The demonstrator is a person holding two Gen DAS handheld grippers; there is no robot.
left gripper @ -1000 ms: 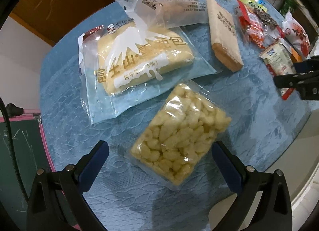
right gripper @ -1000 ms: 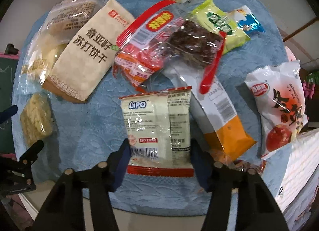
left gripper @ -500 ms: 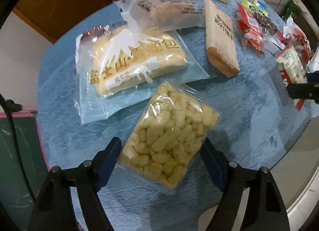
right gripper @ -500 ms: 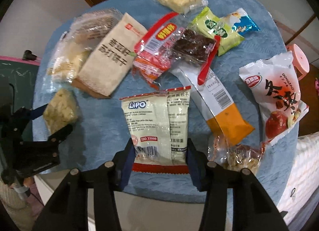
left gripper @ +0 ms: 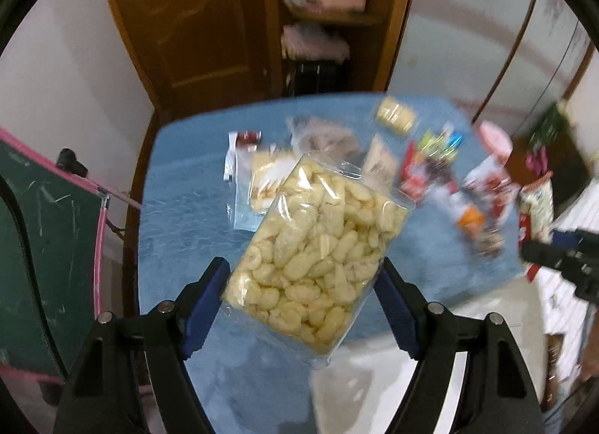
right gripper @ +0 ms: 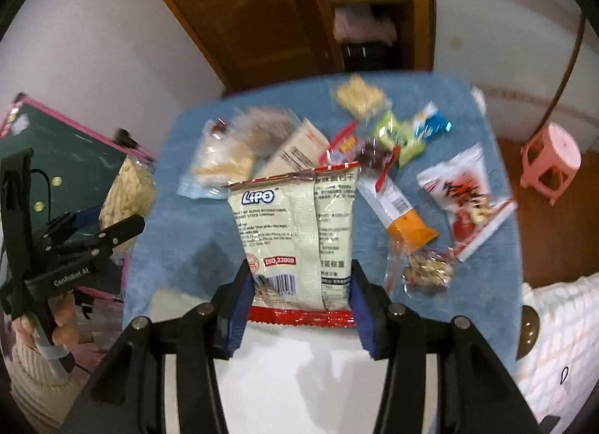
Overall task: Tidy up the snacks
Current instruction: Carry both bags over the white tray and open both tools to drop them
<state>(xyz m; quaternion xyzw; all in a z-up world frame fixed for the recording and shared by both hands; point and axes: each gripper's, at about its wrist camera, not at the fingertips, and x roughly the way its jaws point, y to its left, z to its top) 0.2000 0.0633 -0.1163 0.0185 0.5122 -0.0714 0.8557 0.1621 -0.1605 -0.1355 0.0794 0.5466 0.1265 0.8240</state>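
Note:
My left gripper [left gripper: 301, 280] is shut on a clear bag of yellow puffed corn snacks [left gripper: 318, 246] and holds it in the air above the blue-clothed table [left gripper: 179, 217]. My right gripper [right gripper: 299, 284] is shut on a white Lipo biscuit bag [right gripper: 295, 231] with a red bottom seam, also lifted off the table [right gripper: 179, 243]. The left gripper with its corn bag [right gripper: 127, 194] shows at the left of the right wrist view. The Lipo bag [left gripper: 537, 205] shows at the right of the left wrist view.
Several snack packs stay on the table: a bread bag [right gripper: 221, 160], a beige cracker pack [right gripper: 295, 153], a red-and-clear pack [right gripper: 359, 149], green [right gripper: 397, 134] and blue [right gripper: 430, 123] packets, an orange-ended pack [right gripper: 400, 209], a white-red bag [right gripper: 468, 198]. A pink stool [right gripper: 550, 160] stands right. A green board [left gripper: 45, 231] is left.
Both grippers have lifted their bags up and back from the table. The table now looks farther away and the door and shelves behind it have come into view.

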